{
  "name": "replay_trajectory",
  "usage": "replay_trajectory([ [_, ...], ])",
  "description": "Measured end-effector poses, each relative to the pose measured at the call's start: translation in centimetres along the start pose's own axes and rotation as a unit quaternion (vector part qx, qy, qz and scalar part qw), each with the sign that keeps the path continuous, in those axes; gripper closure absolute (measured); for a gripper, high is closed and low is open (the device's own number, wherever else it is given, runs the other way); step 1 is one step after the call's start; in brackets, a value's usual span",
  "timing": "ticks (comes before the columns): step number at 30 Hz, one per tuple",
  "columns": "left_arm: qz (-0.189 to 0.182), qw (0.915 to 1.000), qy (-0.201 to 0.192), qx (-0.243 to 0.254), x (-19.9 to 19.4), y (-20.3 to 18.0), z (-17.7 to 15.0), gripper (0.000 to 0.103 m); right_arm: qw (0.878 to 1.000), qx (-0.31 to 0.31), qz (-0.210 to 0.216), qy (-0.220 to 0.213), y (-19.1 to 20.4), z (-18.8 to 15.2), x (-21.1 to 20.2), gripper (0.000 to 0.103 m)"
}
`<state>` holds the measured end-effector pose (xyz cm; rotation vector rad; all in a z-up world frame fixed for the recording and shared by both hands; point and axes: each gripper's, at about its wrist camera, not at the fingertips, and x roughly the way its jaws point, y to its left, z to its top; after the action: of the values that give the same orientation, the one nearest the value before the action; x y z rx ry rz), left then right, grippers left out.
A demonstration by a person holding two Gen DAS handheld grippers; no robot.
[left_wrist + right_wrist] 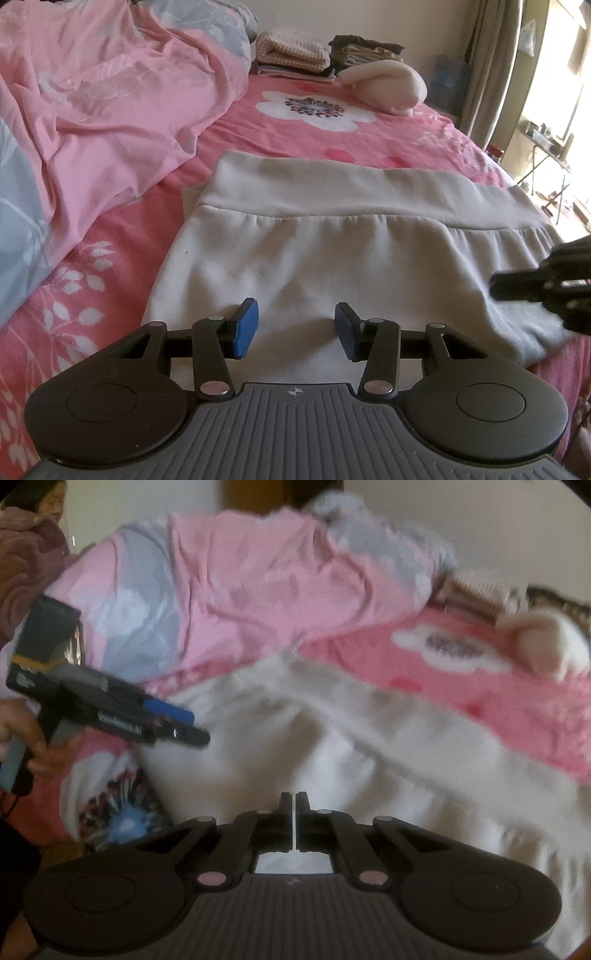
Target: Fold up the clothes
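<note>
Cream fleece covers the near half of the bed: a pale garment (332, 251) with a wide ribbed band (332, 192) across its far edge, gathered just below the seam — a sweatshirt hem or a waistband, I cannot tell which. It lies flat on the pink floral bedsheet (369, 147), with what looks like a narrow flap of the same fabric showing under its left edge, so it may already be doubled over once; the pictures do not settle this.

The left gripper (296, 326) hovers low over the garment's near part, its blue-padded fingers (245, 325) spread apart with nothing between them. The right gripper (294, 814) has its jaws pressed together over the white cloth at the garment's right side; only a thin bright slit shows between them, and whether a layer of fabric is pinched there I cannot tell, as the view is blurred.

At the far end of the bed sit a stack of folded clothes (291, 51), a darker pile (365, 50) and a rolled peach-coloured piece (388, 86) — some folding lies done there. As I judge it, this cream garment is spread out and at most partly folded, not yet a compact bundle. A rumpled pink and grey duvet (110, 103) lies heaped to the left.
</note>
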<state>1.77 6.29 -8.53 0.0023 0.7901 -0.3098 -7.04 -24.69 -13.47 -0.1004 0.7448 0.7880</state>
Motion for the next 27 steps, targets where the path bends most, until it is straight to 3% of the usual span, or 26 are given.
replay_trajectory([
  [7, -0.002, 0.9996, 0.004, 0.027, -1.1, 0.0, -0.8, 0.057, 0.998, 0.034, 0.052, 0.032, -0.7, -0.2, -0.5, 0.100],
  [11, 0.001, 0.9998, 0.004, 0.021, -0.9, -0.1, -0.7, 0.057, 0.998, 0.056, 0.008, -0.003, -2.3, 1.5, 0.2, 0.099],
  [14, 0.004, 0.9998, 0.006, 0.020, -0.8, -0.2, -0.5, 0.057, 0.998, 0.063, 0.012, 0.007, -3.2, 1.8, 1.9, 0.099],
  [17, 0.003, 0.9997, 0.006, 0.023, -1.2, 0.0, -0.7, 0.057, 0.993, 0.088, 0.058, 0.046, -3.4, 0.1, 2.4, 0.099],
  [21, 0.005, 0.9997, -0.004, 0.023, -1.9, 0.2, -0.7, 0.057, 0.979, 0.152, 0.129, 0.046, -3.3, -1.9, 0.0, 0.092],
  [22, -0.002, 0.9996, -0.010, 0.025, -2.1, 0.1, -0.6, 0.057, 0.974, 0.168, 0.144, 0.055, -3.4, -2.1, -0.2, 0.092],
  [25, -0.046, 0.9970, -0.032, 0.053, -2.4, -1.2, 0.0, 0.057, 0.978, 0.168, 0.114, 0.037, -3.5, -2.1, -1.0, 0.092],
  [27, -0.076, 0.9935, -0.030, 0.080, -1.8, -2.9, 0.3, 0.057, 0.974, 0.202, 0.098, 0.018, -4.7, -1.7, -0.7, 0.092],
])
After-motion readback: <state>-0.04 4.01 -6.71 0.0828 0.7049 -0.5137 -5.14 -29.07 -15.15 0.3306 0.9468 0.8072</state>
